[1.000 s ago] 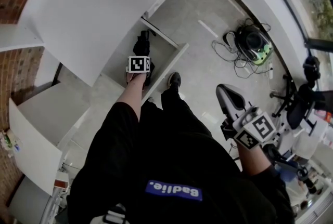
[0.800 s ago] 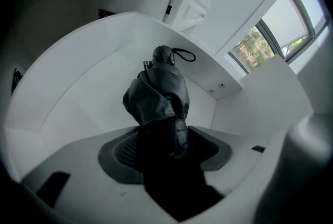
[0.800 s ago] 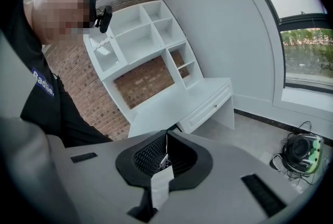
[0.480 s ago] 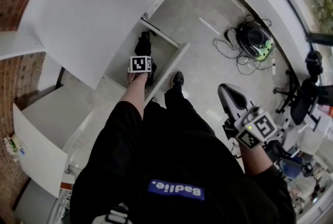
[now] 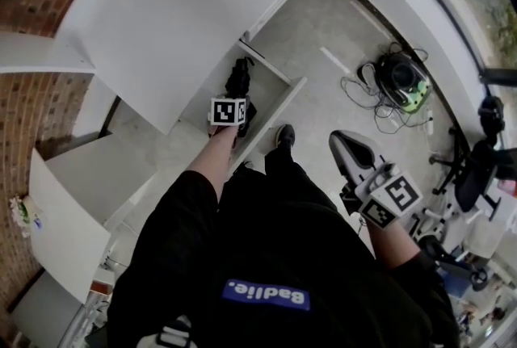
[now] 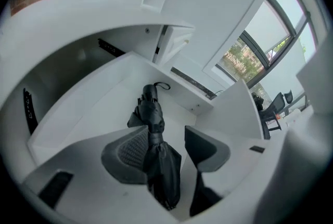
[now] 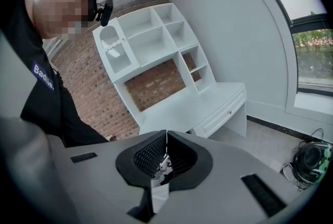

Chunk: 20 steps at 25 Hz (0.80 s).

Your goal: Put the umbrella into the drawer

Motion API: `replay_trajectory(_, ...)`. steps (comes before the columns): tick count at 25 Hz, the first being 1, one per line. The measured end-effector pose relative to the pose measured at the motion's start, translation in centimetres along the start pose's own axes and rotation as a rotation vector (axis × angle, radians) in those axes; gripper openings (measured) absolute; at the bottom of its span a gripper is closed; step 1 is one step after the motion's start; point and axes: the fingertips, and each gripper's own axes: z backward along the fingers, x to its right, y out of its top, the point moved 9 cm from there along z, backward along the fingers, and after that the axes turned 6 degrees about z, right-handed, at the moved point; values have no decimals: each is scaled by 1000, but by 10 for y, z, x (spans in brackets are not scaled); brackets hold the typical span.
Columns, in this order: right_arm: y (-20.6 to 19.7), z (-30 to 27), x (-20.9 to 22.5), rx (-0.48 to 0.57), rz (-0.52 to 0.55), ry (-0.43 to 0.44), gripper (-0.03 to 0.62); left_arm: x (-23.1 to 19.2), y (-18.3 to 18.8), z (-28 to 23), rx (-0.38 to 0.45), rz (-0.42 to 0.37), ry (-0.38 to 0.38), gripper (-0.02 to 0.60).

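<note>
In the head view, our left gripper (image 5: 229,111) hangs over the open white box-shaped drawer (image 5: 276,114), where the folded black fabric umbrella (image 5: 240,73) lies. The black shirt (image 5: 266,295) reads "Badlie." In the left gripper view the jaws stand wide and are closing a little. The umbrella is between them, apparently untouched, so we should lift straight up without snagging it. In the right gripper view, our right gripper (image 7: 165,158) is pressed together and holds nothing.

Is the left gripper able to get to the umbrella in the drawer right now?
Probably yes. The umbrella lies in the open drawer straight ahead of the left gripper, with nothing in between. Its jaws are apart, closing now, not pressing the umbrella.
</note>
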Motion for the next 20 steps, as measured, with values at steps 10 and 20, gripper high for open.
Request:
replay_trajectory(10, 16, -12, -39, 70, 74, 66, 31, 33, 4, 103, 152, -89, -131, 144)
replay_trajectory(20, 22, -21, -70, 123, 106, 83, 31, 63, 2, 209, 367, -237, -197, 52)
